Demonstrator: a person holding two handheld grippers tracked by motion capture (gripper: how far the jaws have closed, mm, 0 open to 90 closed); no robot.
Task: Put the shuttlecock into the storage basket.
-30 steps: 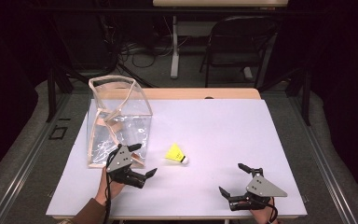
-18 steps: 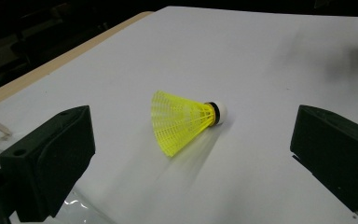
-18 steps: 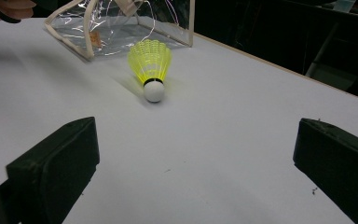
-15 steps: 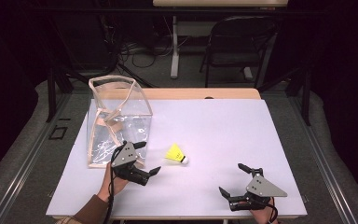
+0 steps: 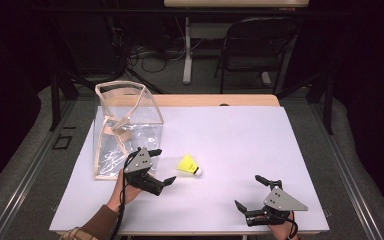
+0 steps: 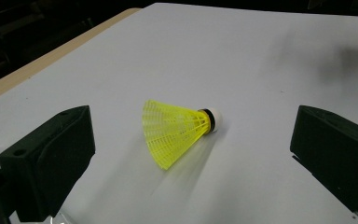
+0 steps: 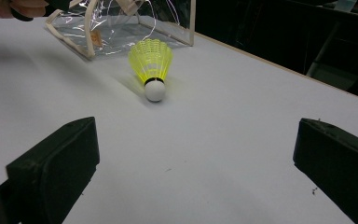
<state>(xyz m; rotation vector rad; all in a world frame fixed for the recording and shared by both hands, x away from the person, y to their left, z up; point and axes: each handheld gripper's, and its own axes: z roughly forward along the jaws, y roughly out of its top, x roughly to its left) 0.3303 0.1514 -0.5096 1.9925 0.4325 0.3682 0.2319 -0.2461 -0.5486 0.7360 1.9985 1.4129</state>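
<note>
The left claw (image 5: pixel 162 167) has moved a little forward and to the right since the earlier pictures, off the front corner of the clear bag (image 5: pixel 125 130) and closer to the shuttlecock (image 5: pixel 189 164). Its jaws are spread wide and hold nothing. In the left gripper view the shuttlecock (image 6: pixel 179 129) lies on its side on the white bench (image 6: pixel 261 56) just ahead of the claw (image 6: pixel 191 158), in line with the gap between the two jaws, touching neither; its yellow skirt points toward the left jaw and its white cork tip toward the right one. The bag stands close behind and to the left of this claw, as it stood before. The shuttlecock has not shifted.

The right claw (image 5: pixel 253 193) sits where it was, near the front edge of the bench, well to the right of the shuttlecock. Its jaws are also wide apart and empty. In the right gripper view the shuttlecock (image 7: pixel 152 67) lies well ahead of the claw (image 7: pixel 196 163), left of the middle of the gap, cork tip facing the camera, with the bag (image 7: pixel 121 23) farther back behind it.

The left hand (image 5: pixel 125 192) hides most of its gripper's body in the high view. The bag's top is cut off in the right gripper view, and what lies inside it is hard to make out through the glare. The shuttlecock's shadow side is smeared in the left gripper view.
</note>
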